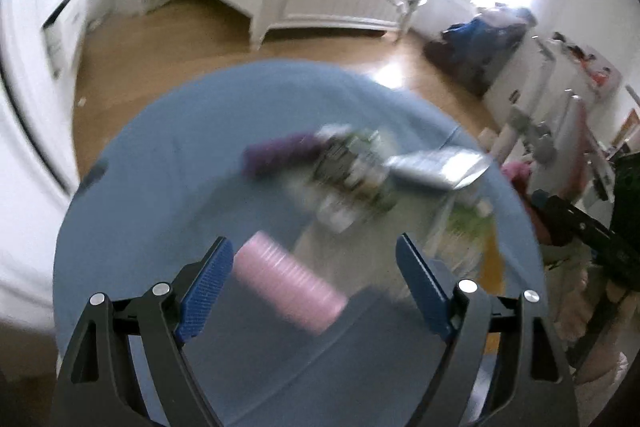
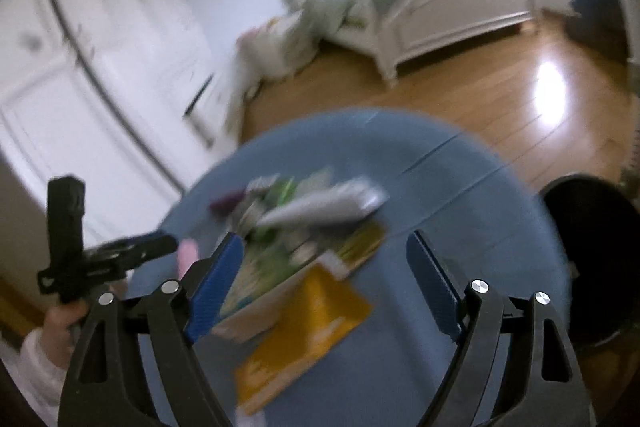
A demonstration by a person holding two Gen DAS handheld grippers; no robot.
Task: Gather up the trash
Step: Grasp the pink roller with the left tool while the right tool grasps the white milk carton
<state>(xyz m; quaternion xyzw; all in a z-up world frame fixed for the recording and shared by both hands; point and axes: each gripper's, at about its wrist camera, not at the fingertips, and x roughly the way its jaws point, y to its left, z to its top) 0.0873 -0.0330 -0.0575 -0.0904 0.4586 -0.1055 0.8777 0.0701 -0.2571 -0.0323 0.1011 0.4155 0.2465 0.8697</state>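
Observation:
A round blue table [image 1: 168, 163] holds a blurred pile of trash. In the left wrist view a pink ribbed roller [image 1: 288, 287] lies between the fingers of my open left gripper [image 1: 314, 251], nearer the left finger. Beyond it lie a purple roller [image 1: 280, 155], crumpled wrappers [image 1: 352, 167] and a silver foil packet [image 1: 440, 167]. In the right wrist view my open, empty right gripper [image 2: 324, 247] hovers over a yellow packet [image 2: 312, 323], green-and-white wrappers [image 2: 276, 251] and the silver packet [image 2: 324, 207]. The left gripper [image 2: 152, 247] shows at the left there.
A black bin [image 2: 596, 259] stands right of the table [image 2: 480, 195]. A white bed [image 1: 332, 3], white wardrobes [image 2: 80, 67] and wooden floor [image 1: 200, 63] surround it. Cluttered shelves and clothes [image 1: 560, 131] are at the right.

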